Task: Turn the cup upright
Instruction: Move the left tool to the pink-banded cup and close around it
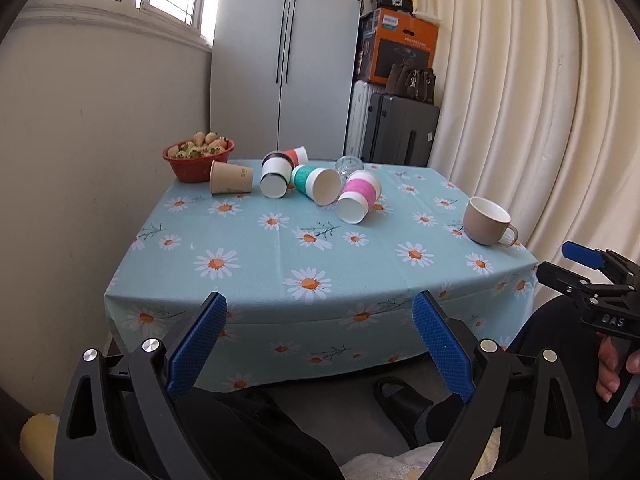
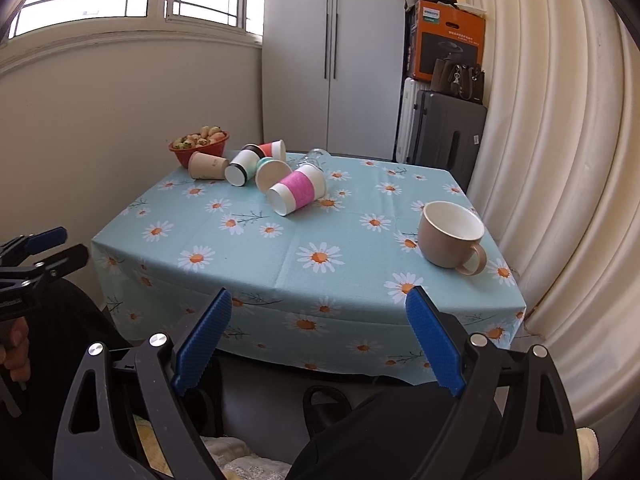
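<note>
Several paper cups lie on their sides at the far middle of the table: a pink-sleeved cup (image 1: 357, 197) (image 2: 298, 193), a teal-sleeved cup (image 1: 316, 183) (image 2: 273, 173), a white cup with black bands (image 1: 275, 176) (image 2: 241, 168), a red cup (image 1: 298, 155) (image 2: 274, 149) and a plain brown cup (image 1: 231, 177) (image 2: 208, 166). A clear glass (image 1: 349, 166) (image 2: 317, 158) lies behind them. My left gripper (image 1: 320, 340) and right gripper (image 2: 318, 338) are both open and empty, held in front of the table's near edge.
A beige mug (image 1: 488, 222) (image 2: 454, 240) stands upright at the table's right edge. A red bowl of fruit (image 1: 198, 158) (image 2: 199, 145) sits at the far left corner. The daisy tablecloth (image 1: 280, 264) covers the table. A curtain hangs at the right, a wardrobe and suitcases stand behind.
</note>
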